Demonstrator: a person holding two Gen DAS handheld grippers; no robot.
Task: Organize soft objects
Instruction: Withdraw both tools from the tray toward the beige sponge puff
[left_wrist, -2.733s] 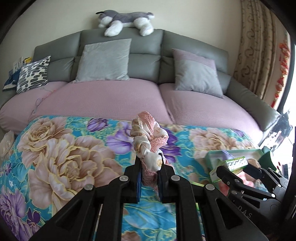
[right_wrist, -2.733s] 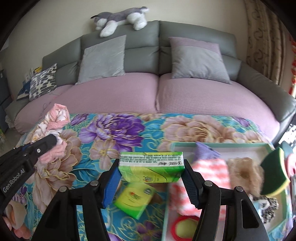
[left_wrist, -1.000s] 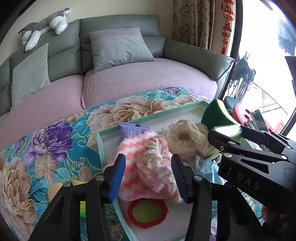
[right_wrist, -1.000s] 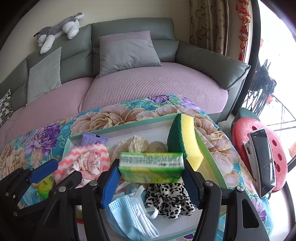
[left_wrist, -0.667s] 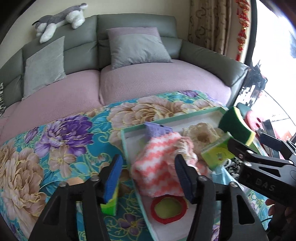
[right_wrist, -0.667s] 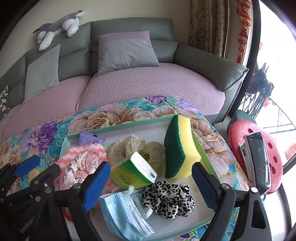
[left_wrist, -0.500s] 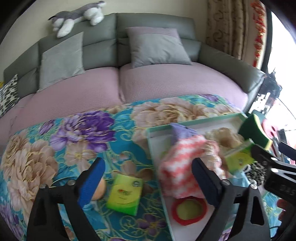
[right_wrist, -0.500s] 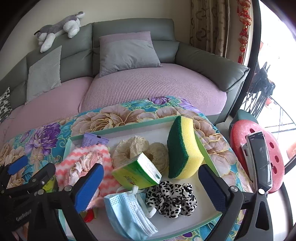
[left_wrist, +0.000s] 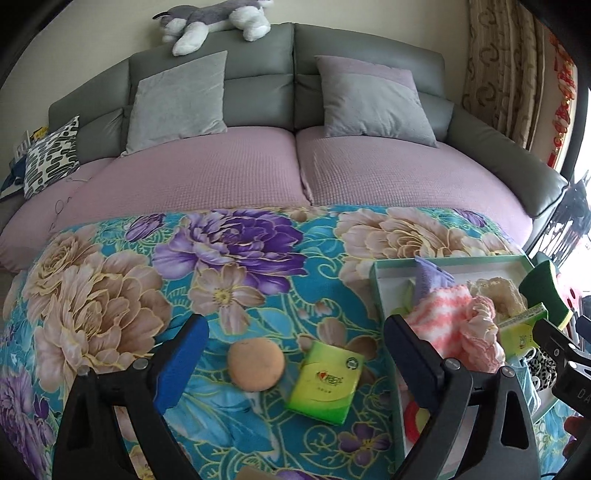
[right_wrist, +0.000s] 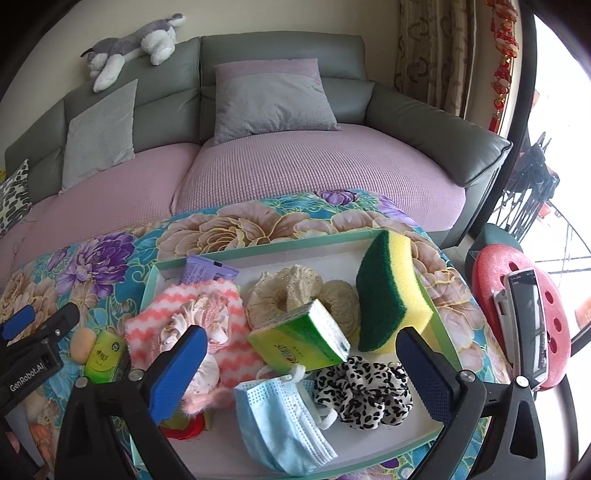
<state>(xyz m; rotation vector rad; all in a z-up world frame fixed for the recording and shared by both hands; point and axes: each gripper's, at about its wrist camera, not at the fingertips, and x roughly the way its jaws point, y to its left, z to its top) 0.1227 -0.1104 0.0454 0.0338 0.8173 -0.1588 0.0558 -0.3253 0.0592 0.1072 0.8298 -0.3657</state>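
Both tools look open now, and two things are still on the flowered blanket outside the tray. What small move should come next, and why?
Probably lower the open left tool over the round peach sponge, which lies right between its fingers on the blanket, and close on it. It and the green tissue pack beside it are the only items outside the tray. The right tool hangs open and empty above the tray.

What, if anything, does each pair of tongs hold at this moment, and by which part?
Nothing is held. The left tongs stand open above the blanket, having just been opening. The right tongs stand open over the tray, likewise just opened, clear of the tissue pack.
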